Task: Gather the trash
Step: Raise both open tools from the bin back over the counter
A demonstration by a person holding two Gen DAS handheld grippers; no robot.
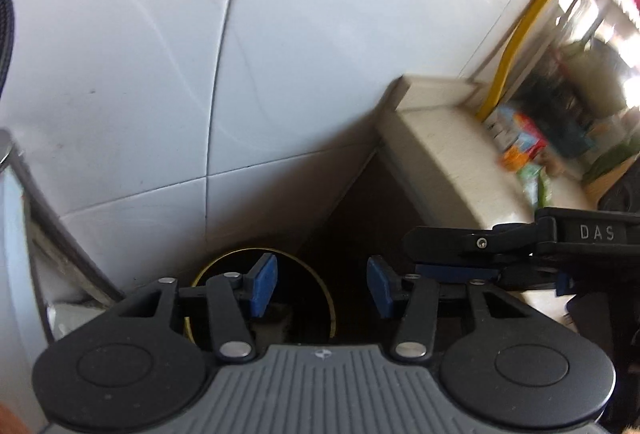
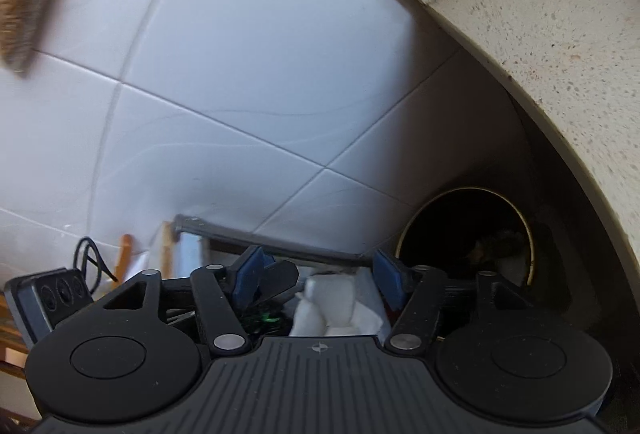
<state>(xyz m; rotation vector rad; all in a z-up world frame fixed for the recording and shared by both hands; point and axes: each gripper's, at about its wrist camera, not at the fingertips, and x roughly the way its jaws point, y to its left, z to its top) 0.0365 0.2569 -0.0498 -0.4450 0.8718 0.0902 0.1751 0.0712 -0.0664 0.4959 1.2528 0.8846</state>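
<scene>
- Trash bin (image 1: 260, 294), dark with a gold rim, sits low against the white tiled wall (image 1: 160, 74), under the speckled counter (image 1: 448, 154).
- We note the left gripper (image 1: 316, 284) above its mouth, jaws apart, empty.
- Right gripper (image 2: 316, 280) likewise gapes (nothing held); white crumpled paper (image 2: 336, 302) lies beyond.

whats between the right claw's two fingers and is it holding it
In the right wrist view, crumpled white tissue shows in the gap of the right claw. Pads stand apart, not pinching it.

Countertop (image 2: 540, 34) overhangs bin (image 2: 466, 234); wall (image 2: 260, 54) close behind.
</scene>
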